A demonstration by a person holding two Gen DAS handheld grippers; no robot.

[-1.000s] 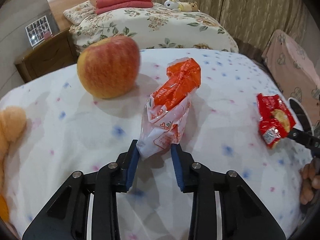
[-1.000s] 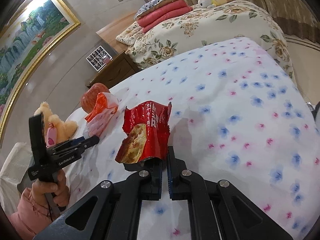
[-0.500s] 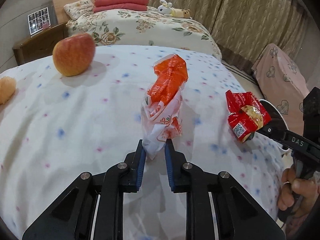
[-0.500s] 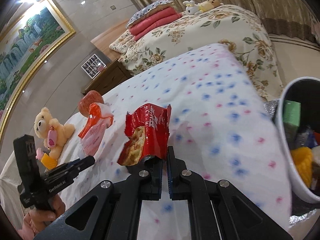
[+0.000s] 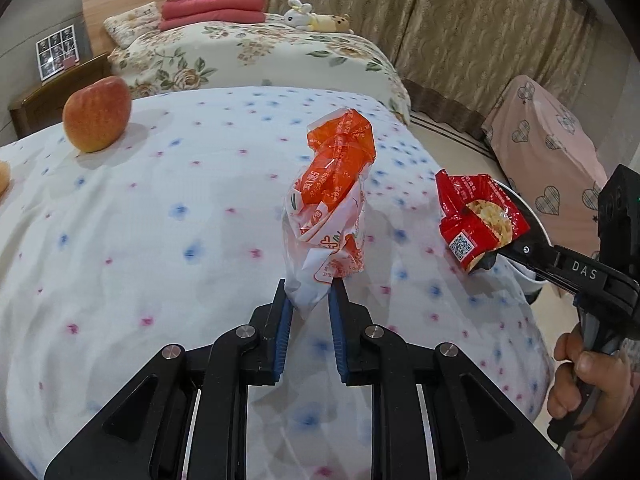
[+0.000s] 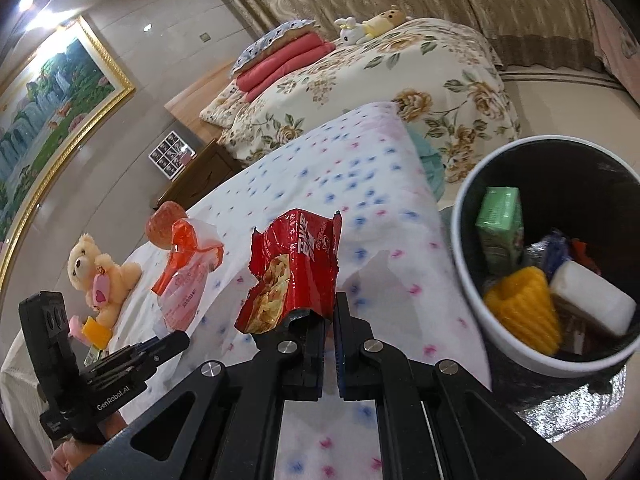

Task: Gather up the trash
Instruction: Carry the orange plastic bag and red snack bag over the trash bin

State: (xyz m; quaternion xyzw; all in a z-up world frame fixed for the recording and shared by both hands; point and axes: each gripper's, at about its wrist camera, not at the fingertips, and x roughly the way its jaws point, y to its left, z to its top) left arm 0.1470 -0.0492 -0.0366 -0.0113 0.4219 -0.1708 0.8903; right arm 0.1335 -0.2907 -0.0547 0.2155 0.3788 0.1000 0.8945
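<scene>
Crumpled: orange wrapper point(image 5: 334, 204), torn red packet point(image 6: 294, 272).

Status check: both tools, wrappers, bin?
Left tool shut on orange wrapper. Right tool shut on red snack bag. Trash bin beside bed edge, part full. Nothing blocking.

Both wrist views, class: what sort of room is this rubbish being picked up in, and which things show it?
Most likely a bedroom at home. A bed with a floral quilt carries folded red blankets and soft toys, a wooden nightstand stands beside it, and curtains hang behind.
</scene>
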